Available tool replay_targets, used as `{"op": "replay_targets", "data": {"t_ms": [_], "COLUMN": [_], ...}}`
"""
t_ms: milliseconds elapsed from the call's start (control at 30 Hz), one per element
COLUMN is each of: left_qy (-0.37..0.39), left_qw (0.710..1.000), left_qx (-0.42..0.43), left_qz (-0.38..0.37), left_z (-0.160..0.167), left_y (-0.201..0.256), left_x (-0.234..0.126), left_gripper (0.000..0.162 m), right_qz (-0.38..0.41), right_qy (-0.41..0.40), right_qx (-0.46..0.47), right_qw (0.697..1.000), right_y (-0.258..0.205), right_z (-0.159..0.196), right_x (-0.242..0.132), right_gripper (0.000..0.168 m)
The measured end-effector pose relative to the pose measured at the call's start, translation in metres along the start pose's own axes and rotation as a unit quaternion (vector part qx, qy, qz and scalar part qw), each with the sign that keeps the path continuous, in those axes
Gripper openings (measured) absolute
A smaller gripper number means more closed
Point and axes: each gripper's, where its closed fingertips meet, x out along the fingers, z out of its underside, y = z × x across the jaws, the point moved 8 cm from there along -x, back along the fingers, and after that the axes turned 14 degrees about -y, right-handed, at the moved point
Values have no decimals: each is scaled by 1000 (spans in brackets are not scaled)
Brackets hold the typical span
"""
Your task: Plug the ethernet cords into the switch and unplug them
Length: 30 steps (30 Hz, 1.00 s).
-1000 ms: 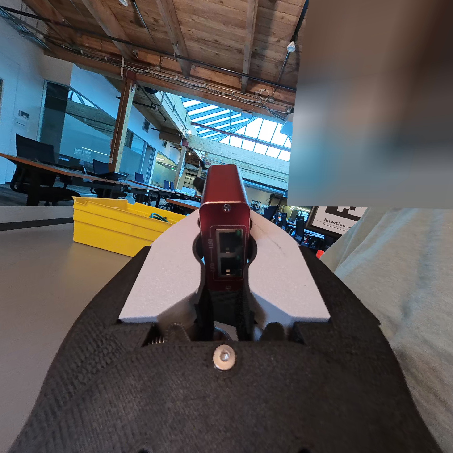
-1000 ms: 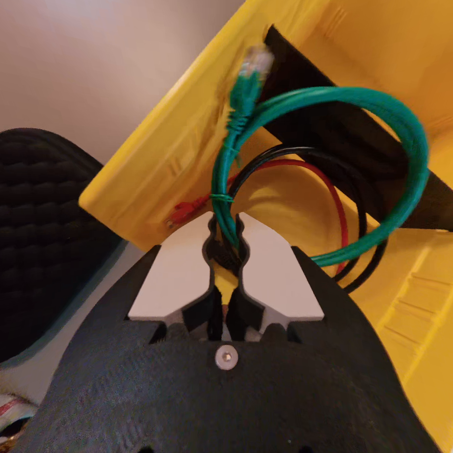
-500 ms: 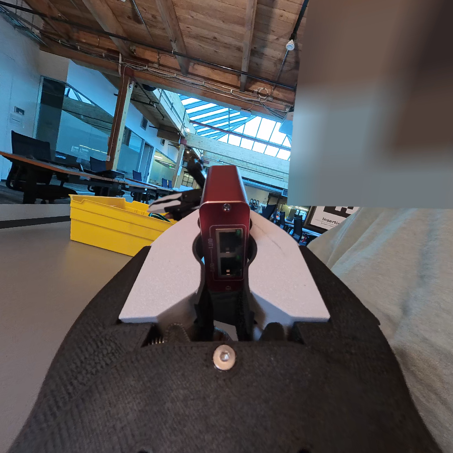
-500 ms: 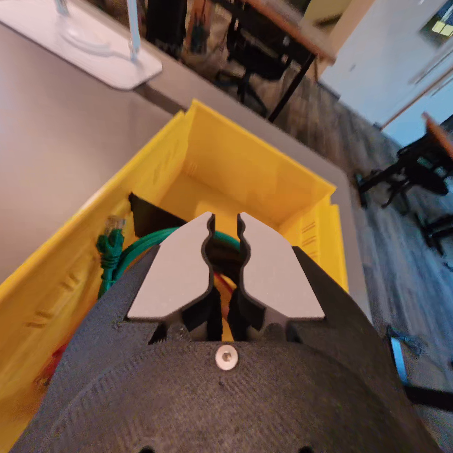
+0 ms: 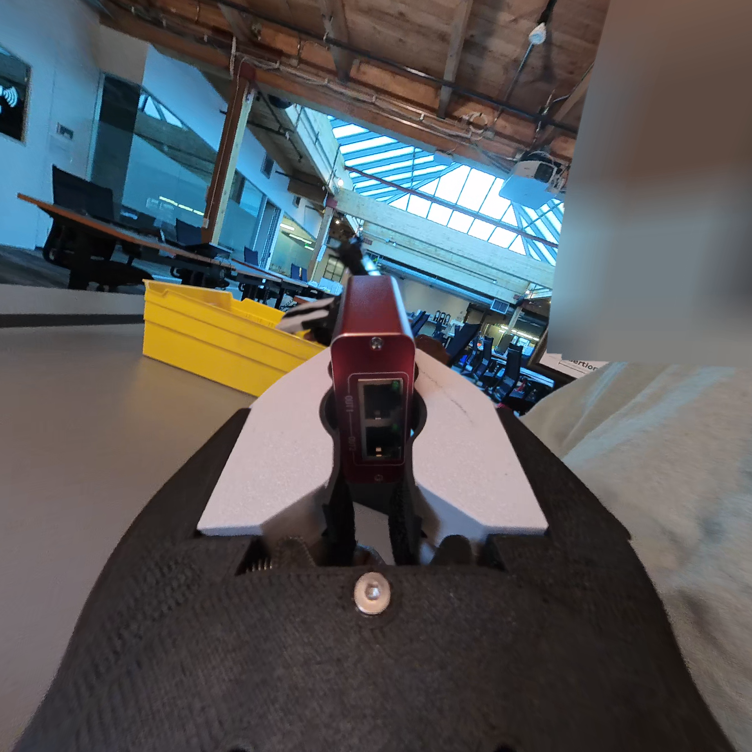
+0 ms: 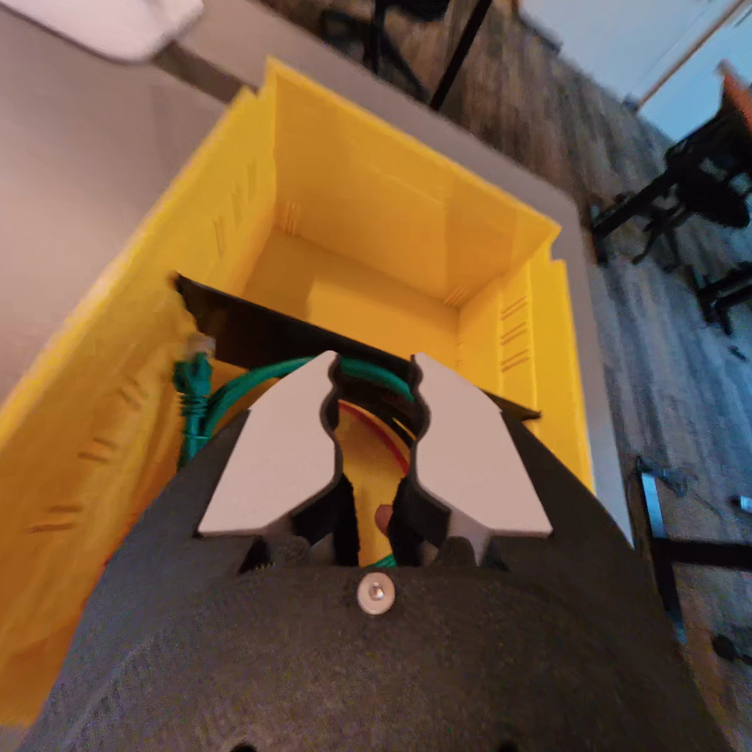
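L hand-held gripper (image 5: 374,411) clenched on small dark-red metal switch (image 5: 373,403), both ports empty, facing cam. R hand-held gripper (image 6: 374,401) released, hovering over yellow plastic bin (image 6: 366,195) on table (image 5: 81,407). I judged best grab: green ethernet cord (image 6: 195,378) just behind plug, clip kept free.

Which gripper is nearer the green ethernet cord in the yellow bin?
Right. The right gripper hangs open just above the green ethernet cord in the yellow bin; the left gripper grips the red switch away from the bin.

Port markings on red switch (image 5: 372,411) — lettered white sign (image 5: 578,363).
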Motion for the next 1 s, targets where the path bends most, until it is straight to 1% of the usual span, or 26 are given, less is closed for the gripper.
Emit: {"op": "replay_targets", "data": {"t_ms": [67,100,133,167,200,233,267,333,367,400,433,500,633,733,767,800,867,933,967,1000], "left_qy": [-11,-16,-18,-19,-16,-11,-4,8,13,16,16,12,3,7,7,7,8,31,41,50], "left_qw": [1000,1000,1000,1000,1000,1000,1000,1000,999,999,999,999,999,999,999,999,999,999,999,998], "left_qx": [-8,-9,-7,-2,3,6,7,4,3,4,6,10,20,15,14,14,20,32,32,28], "left_qz": [-7,-7,-7,-6,-3,2,9,28,35,39,40,43,45,47,49,49,43,28,13,1], "left_z": [2,2,3,3,2,1,1,-1,-2,-2,-2,-2,-1,-1,-1,-1,-1,-4,-5,-6], "left_y": [-2,-3,-2,-1,0,1,2,4,5,6,6,7,9,9,9,9,9,10,9,7], "left_x": [1,2,2,3,3,2,2,0,-1,-1,-1,0,1,1,1,1,1,0,-2,-3], "left_gripper": [28,28,28,28,28,28,28,28,28,28,28,28,28,28,28,28,28,43,52,56], "right_qz": [-16,-43,-89,-153,-230,-313,-394,-528,-575,-609,-631,-650,-692,-700,-702,-702,-696,-671,-653,-635], "right_qy": [101,157,209,252,287,317,339,355,348,334,320,300,270,261,265,269,273,294,304,310], "right_qx": [-11,-16,-26,-40,-56,-75,-94,-117,-122,-126,-127,-121,-122,-117,-115,-112,-121,-143,-144,-142], "right_qw": [995,986,974,955,928,892,849,763,730,708,696,688,659,654,651,650,653,665,678,693], "right_y": [-11,-21,-36,-55,-76,-100,-124,-169,-188,-204,-217,-236,-255,-256,-257,-257,-256,-253,-249,-242], "right_z": [-15,-24,-32,-40,-47,-51,-53,-52,-52,-51,-51,-53,-53,-51,-50,-50,-48,-48,-49,-52], "right_x": [-30,-49,-69,-88,-106,-123,-138,-157,-162,-163,-162,-156,-150,-146,-146,-145,-145,-149,-151,-152], "right_gripper": [44,44,44,43,43,43,44,44,45,47,47,46,42,33,25,25,24,24,24,24]}}
